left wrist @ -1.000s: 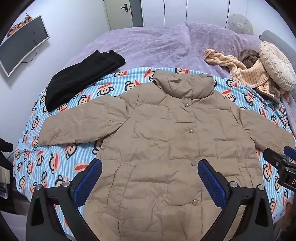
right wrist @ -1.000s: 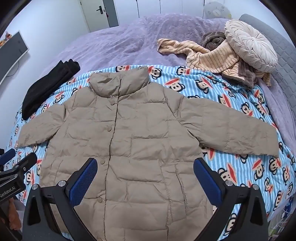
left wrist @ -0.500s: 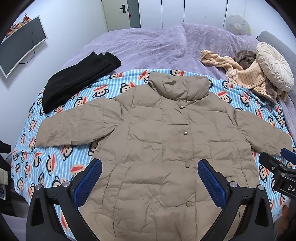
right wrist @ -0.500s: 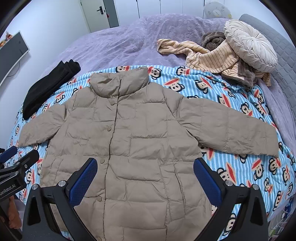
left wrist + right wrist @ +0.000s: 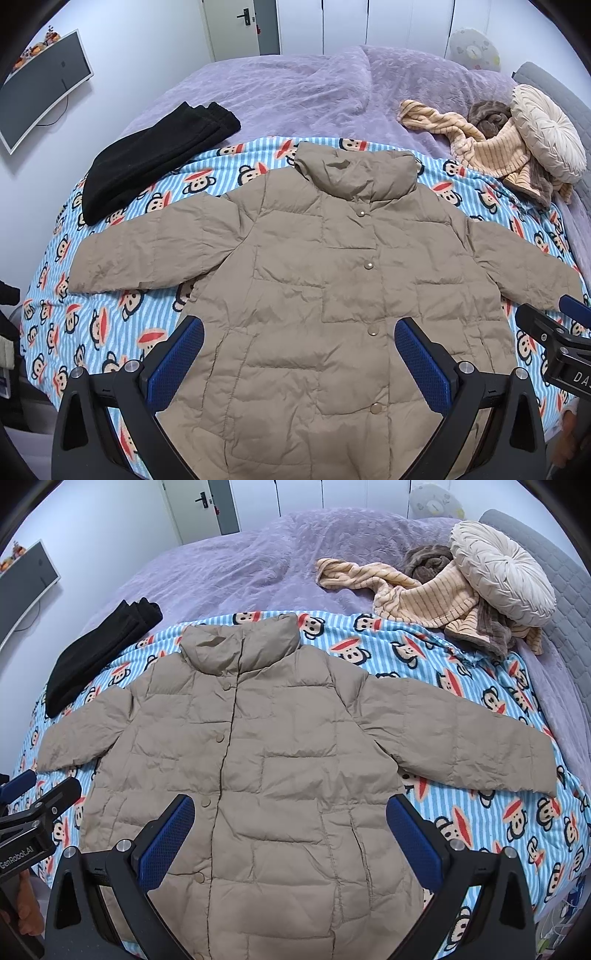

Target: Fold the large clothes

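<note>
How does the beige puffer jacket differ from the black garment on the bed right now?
The beige quilted puffer jacket lies spread flat, sleeves out, front up; the black garment is folded into a narrow bundle. The jacket is larger and nearer both grippers. Both rest partly on the monkey-print striped blanket.

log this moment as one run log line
stage: pre-fold | puffer jacket: flat, buttoned, sleeves spread | left gripper: open, empty | right gripper: open, empty

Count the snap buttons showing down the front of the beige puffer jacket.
4 on the puffer jacket in the left wrist view: below the collar, chest, waist, lower front. Another near the hem may be hidden.
</note>
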The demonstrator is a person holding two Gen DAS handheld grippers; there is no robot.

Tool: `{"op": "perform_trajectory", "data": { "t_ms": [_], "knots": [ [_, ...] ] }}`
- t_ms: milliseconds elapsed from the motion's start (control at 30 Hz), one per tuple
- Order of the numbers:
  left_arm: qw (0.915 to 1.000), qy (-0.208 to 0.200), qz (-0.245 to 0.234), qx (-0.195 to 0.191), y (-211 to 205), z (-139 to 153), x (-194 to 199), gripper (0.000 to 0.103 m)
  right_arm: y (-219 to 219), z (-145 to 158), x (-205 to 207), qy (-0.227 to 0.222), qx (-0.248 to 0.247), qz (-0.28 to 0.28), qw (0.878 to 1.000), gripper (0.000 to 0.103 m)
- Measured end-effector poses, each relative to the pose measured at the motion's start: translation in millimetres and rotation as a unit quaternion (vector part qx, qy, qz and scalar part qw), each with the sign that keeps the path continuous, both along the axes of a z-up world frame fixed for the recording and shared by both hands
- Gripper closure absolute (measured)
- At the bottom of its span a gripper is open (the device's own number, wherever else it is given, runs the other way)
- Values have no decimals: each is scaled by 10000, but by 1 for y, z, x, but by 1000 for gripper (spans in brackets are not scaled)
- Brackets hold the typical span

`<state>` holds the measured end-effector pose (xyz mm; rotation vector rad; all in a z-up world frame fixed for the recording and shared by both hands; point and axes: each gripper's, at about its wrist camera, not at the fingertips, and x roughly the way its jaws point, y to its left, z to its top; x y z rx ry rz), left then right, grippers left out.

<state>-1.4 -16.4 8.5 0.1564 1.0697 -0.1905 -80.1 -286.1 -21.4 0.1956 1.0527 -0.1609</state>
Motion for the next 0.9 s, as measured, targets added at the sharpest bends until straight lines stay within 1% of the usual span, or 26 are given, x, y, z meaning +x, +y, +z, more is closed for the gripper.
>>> {"op": "perform_trajectory", "data": {
  "t_ms": [900],
  "knots": [
    [10000,13,10,5,3,0,2,0,-2,0,0,-9,3,15,10000,0]
  ]
}}
